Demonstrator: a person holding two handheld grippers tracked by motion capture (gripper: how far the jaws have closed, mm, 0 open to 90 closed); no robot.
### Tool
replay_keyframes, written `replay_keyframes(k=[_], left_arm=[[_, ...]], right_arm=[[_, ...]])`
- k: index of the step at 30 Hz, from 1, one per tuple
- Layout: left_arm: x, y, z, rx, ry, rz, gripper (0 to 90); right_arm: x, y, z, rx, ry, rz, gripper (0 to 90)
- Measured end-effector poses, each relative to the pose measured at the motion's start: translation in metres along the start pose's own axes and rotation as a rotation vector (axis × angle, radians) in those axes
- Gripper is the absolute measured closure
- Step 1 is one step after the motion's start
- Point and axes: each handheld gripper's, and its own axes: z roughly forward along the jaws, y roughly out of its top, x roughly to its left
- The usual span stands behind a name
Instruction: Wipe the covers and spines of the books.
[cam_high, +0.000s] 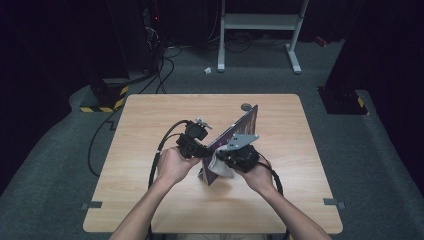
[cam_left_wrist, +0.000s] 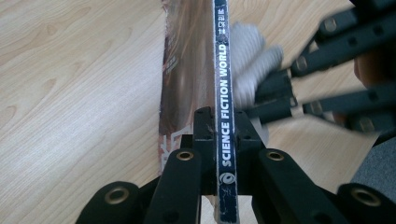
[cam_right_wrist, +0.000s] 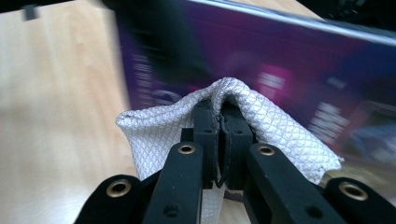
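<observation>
High view: the magazine (cam_high: 235, 135) stands on edge mid-table (cam_high: 150, 200), left gripper (cam_high: 196, 148) clamped on its spine, right gripper (cam_high: 231, 161) pinching a white cloth (cam_high: 219, 169) against the purple cover. Looks like a wipe-down. Best keep the left jaws firm so the magazine stays upright, and press lightly, sweeping the cloth flat along the cover

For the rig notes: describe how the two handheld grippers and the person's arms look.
Both the left gripper and the right gripper are black, with linkage arms pinned by brass-ringed rivets and blocky black pads. The right one carries a grey three-cornered plate. Black cables trail toward the person. The forearms are bare, no sleeves.
</observation>
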Motion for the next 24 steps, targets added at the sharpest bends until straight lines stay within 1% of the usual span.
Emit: replay_keyframes(k=[2,3,4,5,8,10,12,13,15,18,19,21,23,24], left_arm=[[0.001,0.0,0.0,-0.003,-0.003,-0.004,83.6],[0.001,0.0,0.0,-0.003,-0.004,-0.006,83.6],[0.001,0.0,0.0,-0.003,-0.004,-0.007,83.6],[0.001,0.0,0.0,-0.004,-0.003,-0.01,83.6],[0.003,0.0,0.0,-0.002,0.002,-0.016,83.6],[0.005,0.0,-0.001,-0.003,-0.001,-0.026,83.6],[0.005,0.0,-0.001,-0.01,-0.002,-0.036,83.6],[0.006,0.0,-0.001,-0.007,-0.004,-0.034,83.6],[0.007,-0.001,-0.001,-0.005,-0.01,-0.034,83.6],[0.008,-0.001,-0.001,-0.007,-0.013,-0.032,83.6],[0.008,-0.001,-0.001,-0.008,-0.012,-0.033,83.6],[0.009,-0.001,-0.001,-0.01,-0.012,-0.039,83.6],[0.01,-0.001,-0.001,-0.011,-0.014,-0.042,83.6],[0.01,-0.001,-0.001,-0.014,-0.016,-0.051,83.6]], right_arm=[[-0.008,-0.003,0.0,-0.006,-0.016,0.042,86.2],[-0.01,-0.005,0.0,-0.01,-0.019,0.054,86.3],[-0.008,-0.005,0.0,-0.016,-0.019,0.054,86.3],[-0.004,-0.005,0.001,-0.024,-0.008,0.05,86.3],[0.015,-0.004,0.009,-0.033,0.028,-0.002,86.3],[0.027,-0.006,0.016,-0.032,0.048,-0.027,86.3],[0.032,-0.009,0.023,-0.023,0.065,-0.032,86.3],[0.033,-0.012,0.027,-0.012,0.064,-0.035,86.2],[0.03,-0.021,0.035,0.019,0.048,-0.036,86.3],[0.017,-0.035,0.044,0.058,0.015,0.022,86.2],[0.012,-0.039,0.046,0.062,0.002,0.044,86.2],[0.004,-0.044,0.048,0.061,-0.012,0.069,86.2],[0.007,-0.044,0.049,0.056,-0.012,0.07,86.2],[0.011,-0.043,0.05,0.054,0.0,0.06,86.2]])
